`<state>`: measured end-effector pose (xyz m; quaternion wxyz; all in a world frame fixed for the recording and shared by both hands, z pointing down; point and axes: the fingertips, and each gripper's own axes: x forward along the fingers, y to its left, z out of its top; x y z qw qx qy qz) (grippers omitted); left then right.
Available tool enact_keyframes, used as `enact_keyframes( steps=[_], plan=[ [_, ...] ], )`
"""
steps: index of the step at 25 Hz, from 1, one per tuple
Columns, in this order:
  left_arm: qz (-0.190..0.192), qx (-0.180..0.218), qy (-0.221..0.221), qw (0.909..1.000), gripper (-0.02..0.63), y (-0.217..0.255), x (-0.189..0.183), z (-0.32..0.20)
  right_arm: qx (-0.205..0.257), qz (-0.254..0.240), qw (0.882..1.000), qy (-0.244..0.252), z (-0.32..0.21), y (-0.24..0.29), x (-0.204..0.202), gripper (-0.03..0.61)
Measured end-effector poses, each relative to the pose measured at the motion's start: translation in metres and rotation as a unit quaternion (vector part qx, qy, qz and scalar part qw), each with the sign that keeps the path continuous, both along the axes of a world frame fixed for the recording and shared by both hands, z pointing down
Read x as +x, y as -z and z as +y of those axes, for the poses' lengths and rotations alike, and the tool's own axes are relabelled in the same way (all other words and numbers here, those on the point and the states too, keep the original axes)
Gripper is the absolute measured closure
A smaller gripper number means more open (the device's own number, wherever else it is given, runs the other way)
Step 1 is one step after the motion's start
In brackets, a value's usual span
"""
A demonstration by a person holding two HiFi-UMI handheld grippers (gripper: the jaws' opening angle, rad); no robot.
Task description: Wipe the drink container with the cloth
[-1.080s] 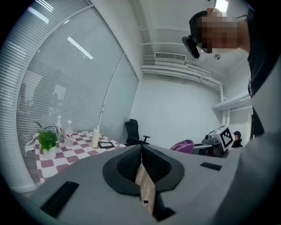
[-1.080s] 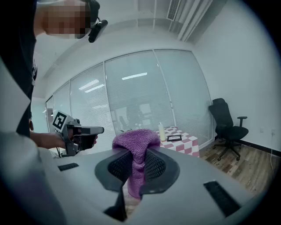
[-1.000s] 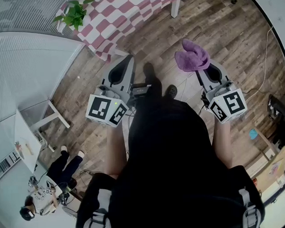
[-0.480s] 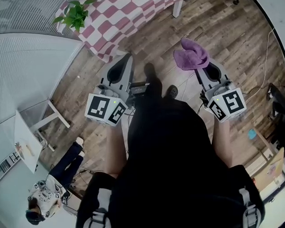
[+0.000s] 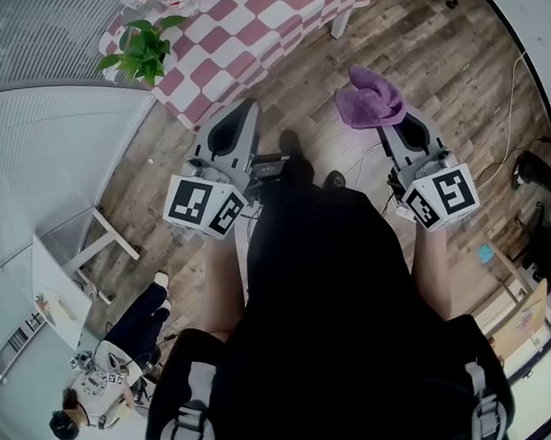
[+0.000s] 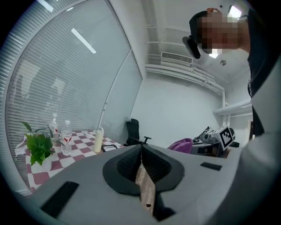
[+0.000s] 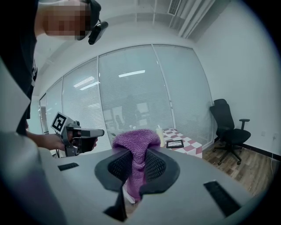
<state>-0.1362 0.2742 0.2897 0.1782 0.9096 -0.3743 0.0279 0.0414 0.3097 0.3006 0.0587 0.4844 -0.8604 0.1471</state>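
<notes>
Cloth (image 5: 370, 98): purple terry, bunched into a soft lump, no flat fold showing. It is sitting at the tip of the right gripper (image 5: 387, 120), held up in the air over the wooden floor (image 5: 441, 64), well apart from the table (image 5: 251, 35).

The right jaws are clamping on it. In the right gripper view a narrow neck of the fabric is running up and down between the two pads, the bulk is mushrooming above and ahead of the tips, and a short tail is hanging below.

Drink container (image 6: 99, 139): cream-coloured, slim, white cap. It is standing upright on the red-and-white checked table near its far end, long axis vertical, cap pointing up. Nothing is touching it. In the right gripper view it is peeking out just behind the cloth lump.

A dark flat thing (image 6: 109, 148) is lying just beside the container, toward the table's end edge. Two clear water bottles (image 6: 66, 137) are standing further along the same top, and a green plant (image 6: 38, 147) is sitting near the opposite end.

Left gripper (image 5: 243, 112): jaws are pressing together, nothing between them. It is hanging level with the right one, the two well apart.

A black office chair (image 7: 230, 132) is standing on the floor beyond the table's end
</notes>
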Motion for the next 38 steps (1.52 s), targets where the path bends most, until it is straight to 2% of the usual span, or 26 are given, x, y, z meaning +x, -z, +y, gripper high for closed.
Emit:
enact_keyframes(
  steps=[13,21,28,38],
  plan=[
    [0.014,-0.003,-0.065,0.9978,0.577,-0.012,-0.024,-0.083,-0.007,0.014,0.998,-0.065,-0.065,0.001,-0.032,0.526],
    [0.022,-0.017,-0.076,0.9967,0.577,-0.019,-0.014,-0.105,-0.021,0.017,0.996,-0.083,-0.083,-0.002,-0.018,0.526],
    [0.012,-0.015,-0.046,0.9988,0.577,-0.018,0.001,-0.126,-0.017,0.005,0.998,-0.054,-0.113,-0.005,0.001,0.526],
    [-0.010,0.002,0.027,0.9996,0.577,0.004,0.047,-0.177,0.002,-0.019,0.999,0.033,-0.195,0.005,0.042,0.525]
  ],
)
